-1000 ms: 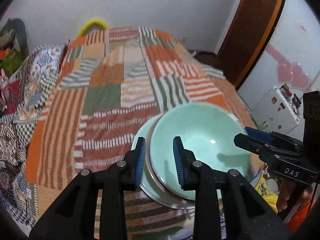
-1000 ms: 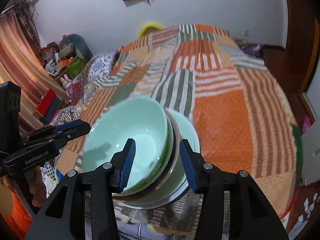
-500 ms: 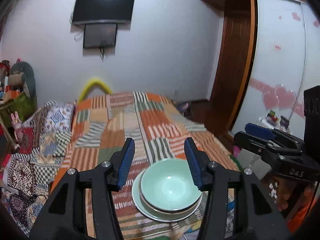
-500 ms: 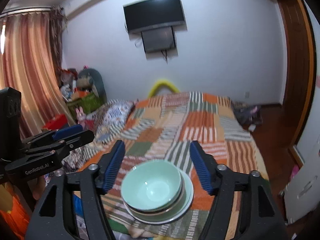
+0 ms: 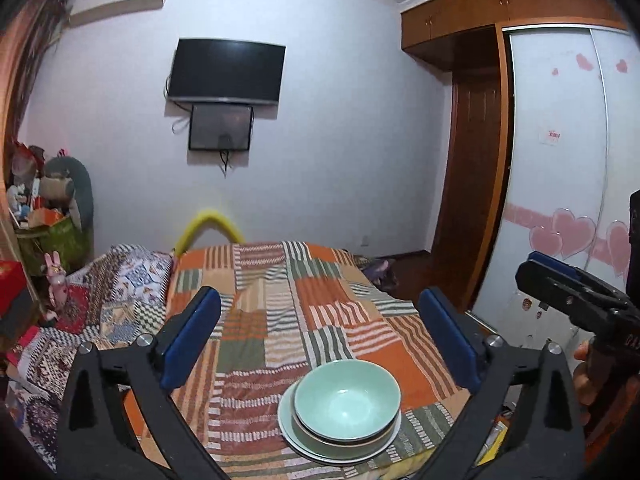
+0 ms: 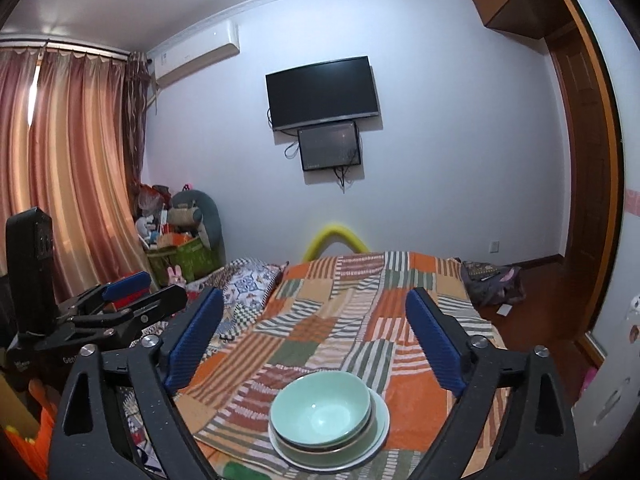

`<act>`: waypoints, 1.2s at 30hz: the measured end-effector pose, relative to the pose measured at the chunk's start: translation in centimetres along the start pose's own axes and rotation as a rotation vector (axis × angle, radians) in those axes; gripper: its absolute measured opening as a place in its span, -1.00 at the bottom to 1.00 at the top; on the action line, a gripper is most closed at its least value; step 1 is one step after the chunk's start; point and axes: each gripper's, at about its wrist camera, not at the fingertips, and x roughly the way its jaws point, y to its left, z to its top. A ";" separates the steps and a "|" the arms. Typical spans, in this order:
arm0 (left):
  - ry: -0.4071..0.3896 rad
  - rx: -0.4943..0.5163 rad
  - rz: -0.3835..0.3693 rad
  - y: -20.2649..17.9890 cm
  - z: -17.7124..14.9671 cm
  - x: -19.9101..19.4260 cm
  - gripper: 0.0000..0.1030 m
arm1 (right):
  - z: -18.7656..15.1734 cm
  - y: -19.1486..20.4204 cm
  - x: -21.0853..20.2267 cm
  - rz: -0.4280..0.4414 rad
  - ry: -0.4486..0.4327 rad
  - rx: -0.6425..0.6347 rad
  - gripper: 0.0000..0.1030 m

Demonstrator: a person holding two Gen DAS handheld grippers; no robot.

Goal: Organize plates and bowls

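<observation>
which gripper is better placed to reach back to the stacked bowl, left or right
Neither clearly. The left gripper and right gripper are both open, empty and held back from the bowl stacked on the plate. The bowl sits right of centre in the left view, near centre in the right: slight edge right.

A bed (image 5: 280,304) covered by a patchwork blanket (image 6: 360,320) of orange, green and striped squares carries everything — it stretches ahead of both grippers. Low between the left gripper's (image 5: 320,340) spread fingers, on the blanket's near end, lies a pale plate (image 5: 292,436) bearing stacked bowls (image 5: 347,400) — mint green on top. Left of the blanket lies a patterned quilt (image 5: 128,284)
</observation>
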 end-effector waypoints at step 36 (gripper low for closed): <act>-0.012 0.004 0.029 0.0 -0.7 -0.8 0.99 | -0.7 1.2 -0.3 0.002 -0.010 -0.045 1.00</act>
